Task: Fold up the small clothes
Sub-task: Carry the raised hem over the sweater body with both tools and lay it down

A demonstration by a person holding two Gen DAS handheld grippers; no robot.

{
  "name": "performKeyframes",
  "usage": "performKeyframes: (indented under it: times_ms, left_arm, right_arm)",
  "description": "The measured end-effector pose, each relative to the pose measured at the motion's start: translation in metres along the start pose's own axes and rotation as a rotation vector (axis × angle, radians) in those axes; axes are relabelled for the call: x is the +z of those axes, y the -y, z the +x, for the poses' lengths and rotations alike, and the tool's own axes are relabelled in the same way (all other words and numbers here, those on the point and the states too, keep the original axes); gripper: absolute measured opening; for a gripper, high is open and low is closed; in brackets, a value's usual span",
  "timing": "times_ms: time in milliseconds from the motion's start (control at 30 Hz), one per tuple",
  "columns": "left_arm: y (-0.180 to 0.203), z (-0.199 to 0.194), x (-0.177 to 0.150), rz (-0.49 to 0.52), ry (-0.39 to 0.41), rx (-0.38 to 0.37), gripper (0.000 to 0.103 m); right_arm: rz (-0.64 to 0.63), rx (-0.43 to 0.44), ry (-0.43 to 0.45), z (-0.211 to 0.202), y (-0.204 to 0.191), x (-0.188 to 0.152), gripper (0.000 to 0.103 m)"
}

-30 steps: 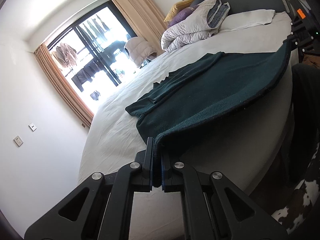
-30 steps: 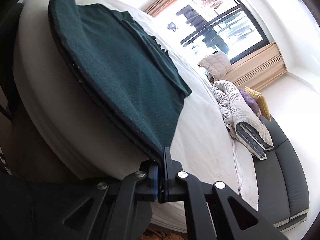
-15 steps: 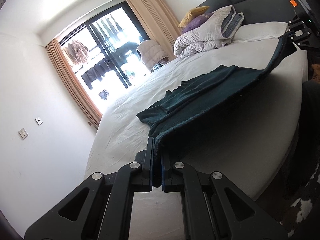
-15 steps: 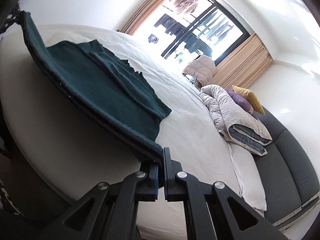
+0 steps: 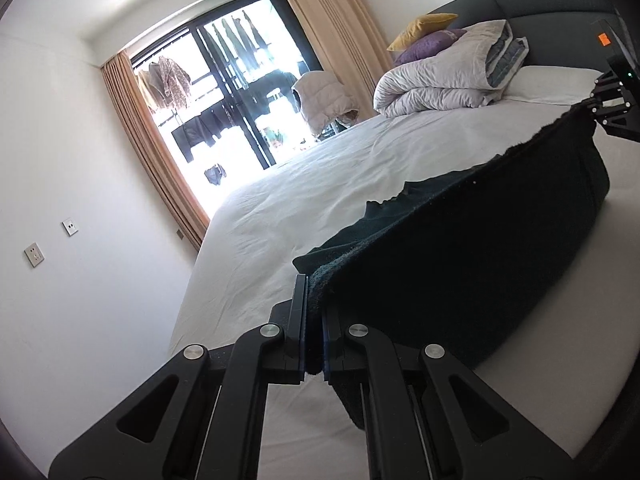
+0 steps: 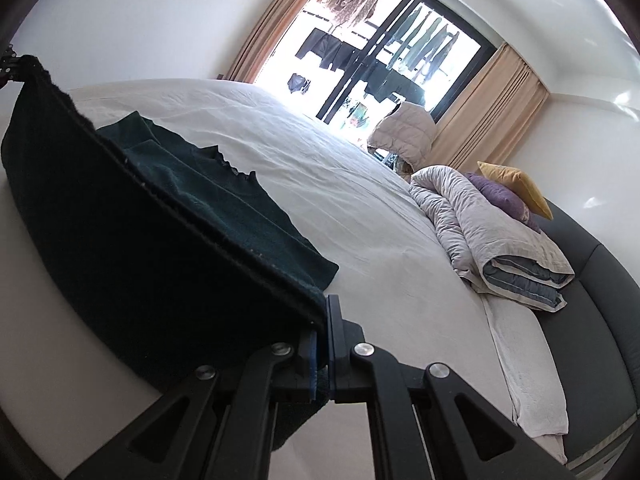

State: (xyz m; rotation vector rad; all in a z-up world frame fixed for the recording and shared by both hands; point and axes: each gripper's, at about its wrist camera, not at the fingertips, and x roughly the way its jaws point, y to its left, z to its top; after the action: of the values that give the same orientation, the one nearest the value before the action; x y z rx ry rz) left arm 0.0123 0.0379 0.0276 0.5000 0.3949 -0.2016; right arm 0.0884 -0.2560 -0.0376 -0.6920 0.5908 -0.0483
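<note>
Left gripper (image 5: 314, 344) and right gripper (image 6: 320, 356) each pinch a corner of the dark green knitted garment (image 5: 460, 264). Soft and limp, it sags mid-frame between them, so the corners look like the best hold.

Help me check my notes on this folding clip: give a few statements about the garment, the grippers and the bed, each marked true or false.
1. The left gripper is shut on the dark green garment. True.
2. The right gripper is open, touching nothing. False: it is shut on the garment's edge.
3. The garment's held edge is lifted off the white bed, its far part lying on the sheet. True.
4. The folded duvet lies on the garment. False: it sits apart, by the headboard.
5. A yellow pillow is behind the duvet. True.
</note>
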Motion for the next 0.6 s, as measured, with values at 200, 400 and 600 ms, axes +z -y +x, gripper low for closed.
performKeyframes:
  times_ms: [200, 400, 600]
  left_arm:
    - [-0.025, 0.094, 0.025, -0.076, -0.089, -0.027, 0.004]
    - [-0.046, 0.191, 0.025, -0.121, -0.231, -0.063, 0.004]
    - [-0.049, 0.259, 0.030, -0.115, -0.317, -0.077, 0.004]
  right_arm:
    - [0.052, 0.090, -0.094, 0.082, 0.010, 0.037, 0.003]
    - [0.096, 0.170, -0.200, 0.165, 0.017, 0.057, 0.003]
    - [0.114, 0.224, -0.318, 0.226, 0.012, 0.064, 0.003]
